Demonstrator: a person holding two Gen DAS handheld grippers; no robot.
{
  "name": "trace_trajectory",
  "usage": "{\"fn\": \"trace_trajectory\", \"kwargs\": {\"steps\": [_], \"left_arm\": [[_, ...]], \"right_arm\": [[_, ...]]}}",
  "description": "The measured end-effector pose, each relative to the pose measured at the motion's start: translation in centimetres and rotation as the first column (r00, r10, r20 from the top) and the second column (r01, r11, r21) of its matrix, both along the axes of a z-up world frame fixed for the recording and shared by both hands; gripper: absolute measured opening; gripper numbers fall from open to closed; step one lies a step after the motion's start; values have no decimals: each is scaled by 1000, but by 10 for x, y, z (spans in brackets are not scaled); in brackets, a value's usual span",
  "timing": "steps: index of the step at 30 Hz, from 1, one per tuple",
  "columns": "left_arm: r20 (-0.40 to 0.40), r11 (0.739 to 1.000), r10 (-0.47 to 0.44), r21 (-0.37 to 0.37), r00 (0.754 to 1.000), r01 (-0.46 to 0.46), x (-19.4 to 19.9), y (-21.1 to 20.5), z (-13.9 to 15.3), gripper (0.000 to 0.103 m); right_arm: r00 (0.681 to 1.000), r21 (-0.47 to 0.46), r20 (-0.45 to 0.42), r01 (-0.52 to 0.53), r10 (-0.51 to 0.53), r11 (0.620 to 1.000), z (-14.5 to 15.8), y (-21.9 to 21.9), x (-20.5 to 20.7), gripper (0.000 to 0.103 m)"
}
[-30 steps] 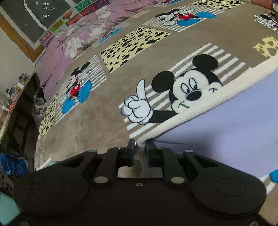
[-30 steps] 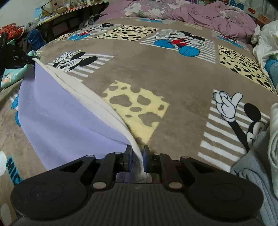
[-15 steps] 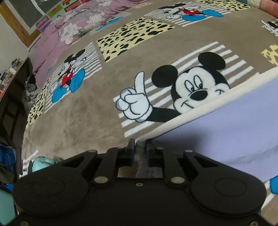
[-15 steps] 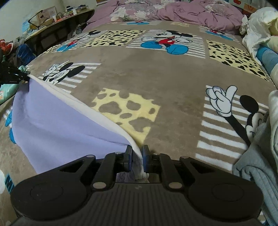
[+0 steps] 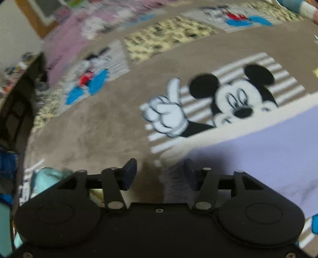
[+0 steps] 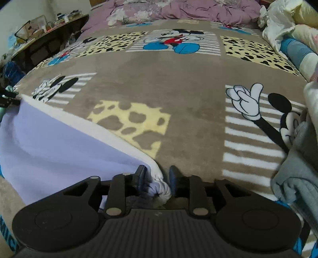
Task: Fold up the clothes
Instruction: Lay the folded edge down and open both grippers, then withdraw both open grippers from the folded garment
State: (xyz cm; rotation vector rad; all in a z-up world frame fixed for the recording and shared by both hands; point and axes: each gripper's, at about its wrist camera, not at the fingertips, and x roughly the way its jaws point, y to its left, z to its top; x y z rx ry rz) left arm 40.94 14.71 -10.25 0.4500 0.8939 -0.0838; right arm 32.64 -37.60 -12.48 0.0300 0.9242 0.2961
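On the bed, a brown cartoon-print blanket covers the whole surface, with a pink floral quilt bunched at the far end. The lavender garment lies flat on the blanket: smooth pale purple fabric with 1 cream-white band along its far edge. In the left wrist view the same garment fills the lower right, and its right side is cut off by the frame. That view is motion-blurred, so fine detail of the cloth and of the desk clutter at far left cannot be made out. A grey folded garment sits at the right edge of the right wrist view, partly cut off.

The right gripper has its 2 fingers parted slightly; the bunched corner of the lavender garment sits between them, touching the left finger, with a narrow gap at the right finger. The left gripper has its fingers spread wide and grips nothing; the garment's near corner lies just ahead of its right finger.
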Motion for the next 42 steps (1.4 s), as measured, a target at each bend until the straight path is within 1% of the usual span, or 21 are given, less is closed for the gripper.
{"fn": "trace_trajectory", "kwargs": {"steps": [1, 4, 6, 7, 9, 11, 13, 14, 18, 19, 20, 21, 22, 23, 24, 30, 34, 36, 38, 40, 42], "left_arm": [[18, 1000, 14, -27, 1000, -13, -6, 5, 6, 54], [84, 993, 89, -90, 993, -81, -24, 21, 23, 54], [113, 976, 155, -172, 982, -134, -38, 33, 32, 53], [123, 963, 186, -219, 975, -156, -45, 38, 36, 51], [127, 928, 240, -323, 962, -188, -57, 46, 40, 51], [109, 878, 289, -425, 951, -218, -67, 51, 40, 51], [73, 825, 334, -505, 940, -254, -73, 53, 32, 51], [56, 799, 353, -536, 934, -271, -75, 54, 27, 51], [5, 720, 446, -597, 895, -355, -74, 54, 8, 49], [1, 710, 459, -601, 889, -366, -71, 53, 4, 47], [2, 720, 460, -586, 888, -372, -68, 48, -1, 30], [4, 756, 445, -537, 896, -373, -65, 42, -6, 26], [12, 810, 417, -459, 909, -366, -63, 32, -12, 26], [17, 856, 389, -376, 921, -355, -62, 22, -18, 26], [19, 891, 362, -300, 932, -339, -61, 14, -23, 26], [56, 940, 271, -230, 961, -252, -66, -4, -31, 26], [76, 965, 208, -181, 975, -192, -69, -16, -36, 26], [85, 973, 179, -160, 980, -164, -71, -21, -38, 26], [96, 966, 191, -198, 977, -169, -73, -18, -25, 26], [157, 960, 193, -235, 968, -153, -70, -17, -8, 26], [215, 954, 196, -270, 957, -135, -66, -16, 7, 26]], "right_arm": [[1000, 2, 14, 11, -11, 1000, 3, 0, -2, 37], [996, 8, 84, 24, -25, 1000, 16, -2, -16, 45], [991, 39, 122, 48, -52, 998, 24, -9, -25, 50], [988, 56, 140, 61, -68, 997, 28, -12, -30, 50], [980, 114, 168, 93, -111, 989, 35, -20, -40, 50], [970, 177, 201, 100, -135, 979, 41, -23, -53, 50], [968, 221, 222, 63, -114, 973, 42, -17, -67, 50], [969, 234, 227, 43, -98, 971, 40, -13, -73, 49], [973, 242, 224, 2, -58, 970, 24, 6, -88, 49], [975, 237, 217, 3, -56, 972, 19, 10, -90, 49], [974, 231, 220, 4, -57, 973, 16, 11, -91, 49], [973, 226, 224, 6, -58, 974, 14, 12, -93, 48], [972, 220, 228, 7, -59, 975, 12, 13, -94, 46], [971, 214, 232, 9, -60, 977, 10, 14, -96, 46], [970, 209, 236, 10, -60, 978, 8, 15, -97, 46], [964, 175, 258, 19, -65, 984, -4, 20, -107, 48], [960, 148, 274, 23, -63, 989, -11, 24, -113, 48], [959, 159, 274, 29, -72, 987, -12, 23, -113, 48], [956, 183, 280, 36, -88, 982, -10, 21, -115, 48], [951, 197, 296, 36, -95, 980, -5, 20, -118, 48], [947, 183, 312, 24, -81, 983, 2, 21, -117, 48]]}}
